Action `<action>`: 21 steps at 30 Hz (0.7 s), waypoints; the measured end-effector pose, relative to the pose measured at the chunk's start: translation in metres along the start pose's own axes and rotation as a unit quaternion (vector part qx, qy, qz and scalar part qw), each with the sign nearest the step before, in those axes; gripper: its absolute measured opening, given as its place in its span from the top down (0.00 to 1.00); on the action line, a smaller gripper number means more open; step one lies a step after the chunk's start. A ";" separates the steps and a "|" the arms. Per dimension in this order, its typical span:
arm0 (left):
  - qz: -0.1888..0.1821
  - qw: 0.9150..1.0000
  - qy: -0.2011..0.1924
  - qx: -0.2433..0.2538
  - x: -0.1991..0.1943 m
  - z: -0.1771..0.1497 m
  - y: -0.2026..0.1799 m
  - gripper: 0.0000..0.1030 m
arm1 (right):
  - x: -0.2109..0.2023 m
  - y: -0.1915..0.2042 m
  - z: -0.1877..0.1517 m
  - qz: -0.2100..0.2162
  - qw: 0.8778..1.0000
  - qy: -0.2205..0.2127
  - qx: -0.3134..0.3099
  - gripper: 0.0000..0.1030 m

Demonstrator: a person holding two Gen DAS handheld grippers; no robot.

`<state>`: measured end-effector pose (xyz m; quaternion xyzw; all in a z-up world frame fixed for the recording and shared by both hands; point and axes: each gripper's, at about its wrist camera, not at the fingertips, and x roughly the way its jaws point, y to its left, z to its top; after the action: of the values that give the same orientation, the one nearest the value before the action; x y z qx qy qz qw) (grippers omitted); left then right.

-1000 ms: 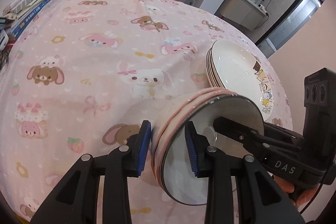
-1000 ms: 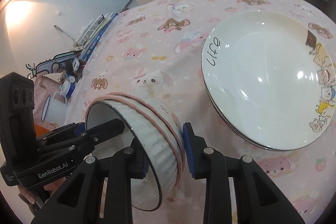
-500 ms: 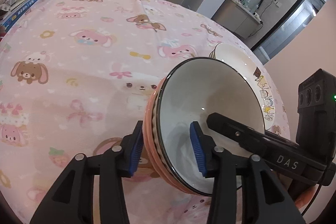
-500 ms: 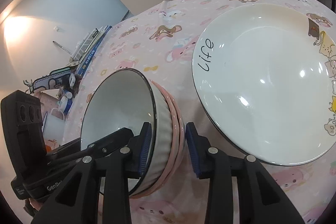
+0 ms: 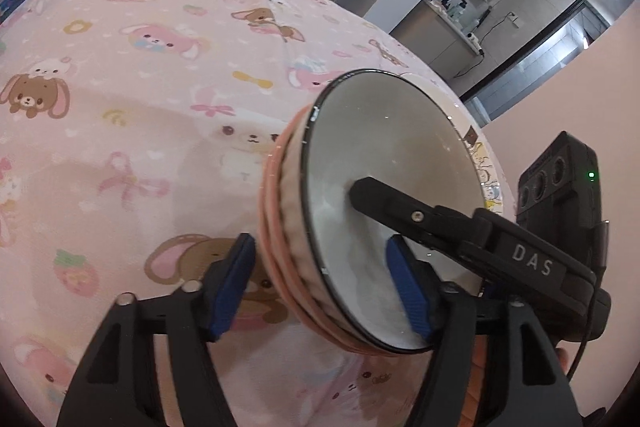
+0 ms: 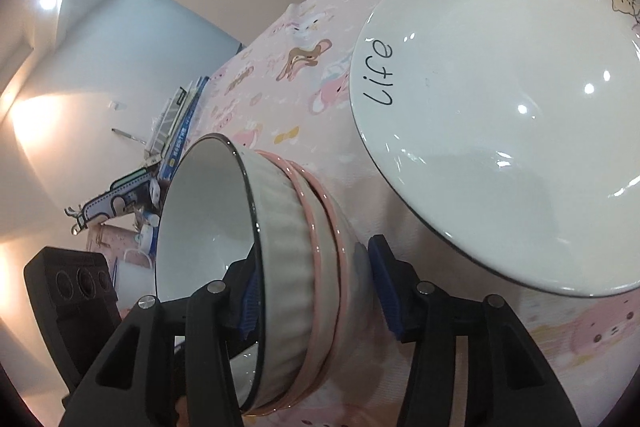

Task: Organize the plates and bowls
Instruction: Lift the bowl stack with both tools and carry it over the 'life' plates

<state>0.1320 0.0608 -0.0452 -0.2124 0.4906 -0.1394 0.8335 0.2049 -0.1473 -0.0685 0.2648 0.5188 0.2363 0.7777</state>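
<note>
Bowls (image 5: 384,211): 3 nested, top 1 white w/ ribbed wall & thin dark rim, 2 pink-rimmed under it, on the pink cartoon tablecloth (image 5: 120,99) beside the "Life" plates (image 6: 500,107). Your left gripper (image 5: 324,291) & right gripper (image 6: 316,299) straddle the stack's rim, jaws opening, pads off it.

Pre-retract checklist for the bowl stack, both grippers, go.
1. left gripper letting go: ok, jaws opening, outer pad clear of the bowl stack rim between them.
2. right gripper letting go: ok, jaws opening, outer pad off the stack's wall.
3. Stack resting on the tablecloth: cannot tell, base hidden.
4. Bowls nested: ok, pink rims sit close under the white bowl.
5. Clear of the plate stack: ok, a gap shows.
6. Inner fingers free inside bowl: cannot tell.
</note>
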 end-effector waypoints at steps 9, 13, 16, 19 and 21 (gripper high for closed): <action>0.063 0.998 -0.009 0.021 -0.005 0.000 -0.012 0.56 | -0.003 0.013 -0.002 -0.023 0.999 0.000 -0.047 0.51; 0.071 0.997 -0.006 0.023 -0.006 -0.001 -0.013 0.57 | -0.006 0.014 -0.003 -0.030 0.999 0.007 -0.042 0.51; 0.069 0.997 -0.005 0.023 -0.008 0.000 -0.014 0.57 | -0.010 0.014 -0.005 -0.028 0.999 0.007 -0.043 0.51; 0.069 0.997 -0.008 0.024 -0.013 0.001 -0.018 0.57 | -0.016 0.015 -0.005 -0.023 0.999 0.004 -0.041 0.51; 0.069 0.997 -0.012 0.025 -0.016 0.002 -0.024 0.57 | -0.021 0.017 -0.005 -0.022 0.999 0.000 -0.040 0.51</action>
<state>0.1257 0.0481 -0.0201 -0.1588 0.4904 -0.0910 0.8521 0.1912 -0.1477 -0.0447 0.2221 0.5147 0.2399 0.7926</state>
